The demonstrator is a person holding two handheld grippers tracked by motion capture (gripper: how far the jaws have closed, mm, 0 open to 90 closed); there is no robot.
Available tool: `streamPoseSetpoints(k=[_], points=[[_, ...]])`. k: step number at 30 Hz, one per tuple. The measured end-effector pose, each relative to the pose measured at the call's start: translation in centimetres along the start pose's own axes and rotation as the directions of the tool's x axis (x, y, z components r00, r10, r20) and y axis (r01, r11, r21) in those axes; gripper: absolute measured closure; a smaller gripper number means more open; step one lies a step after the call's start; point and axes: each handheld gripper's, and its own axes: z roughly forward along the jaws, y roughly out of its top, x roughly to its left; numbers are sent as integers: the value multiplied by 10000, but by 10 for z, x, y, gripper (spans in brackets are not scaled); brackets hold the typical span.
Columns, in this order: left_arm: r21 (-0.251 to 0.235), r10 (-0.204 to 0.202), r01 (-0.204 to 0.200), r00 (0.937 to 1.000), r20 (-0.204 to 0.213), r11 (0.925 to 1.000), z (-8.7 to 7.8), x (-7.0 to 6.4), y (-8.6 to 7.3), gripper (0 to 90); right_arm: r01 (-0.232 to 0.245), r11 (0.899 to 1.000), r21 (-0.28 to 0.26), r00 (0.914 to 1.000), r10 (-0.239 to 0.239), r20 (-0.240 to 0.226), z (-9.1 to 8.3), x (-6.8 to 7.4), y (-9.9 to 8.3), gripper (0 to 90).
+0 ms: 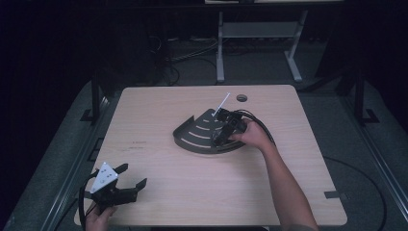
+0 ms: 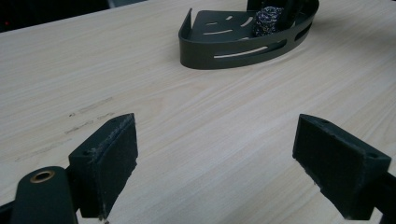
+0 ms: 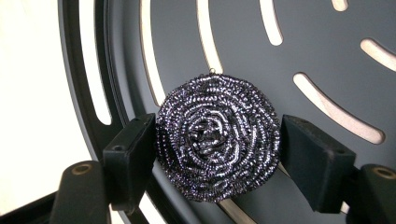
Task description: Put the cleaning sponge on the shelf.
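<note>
Right gripper (image 3: pixel 218 154) pinches steel scourer (image 3: pixel 218 137) inside slotted dark tray (image 3: pixel 299 42), near its curved wall. Left gripper (image 2: pixel 215 161) rests spread, well apart, over bare table (image 2: pixel 196 121). Likely best: squeeze evenly across the coil's middle and move straight, clear of the wall.

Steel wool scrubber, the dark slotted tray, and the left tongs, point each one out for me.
Steel wool scrubber (image 3: pixel 217 140): right gripper view, centre of its coil.
Dark slotted tray (image 2: pixel 243 53): left gripper view, front wall.
Left tongs (image 1: pixel 129 178): high view, midway between the fingertips.
</note>
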Motion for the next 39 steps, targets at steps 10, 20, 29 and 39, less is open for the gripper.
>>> streamPoseSetpoints(k=[10,20,29,39], points=[[-2,47,-47,10000,-23,10000,-2,1,-1,133,-11,10000,-41,10000,12,20,-3,2,0,234],[-27,-27,27,10000,-75,10000,-3,2,-1,133,-11,9998,-202,10000,11,25,-3,4,3,207],[-40,-10,10,10000,-53,10000,-3,3,-1,133,-31,9989,-458,9999,35,95,-13,7,3,188],[-38,-60,60,10000,-65,10000,-2,2,-1,132,36,9979,-641,9999,-29,115,-23,12,2,179]])
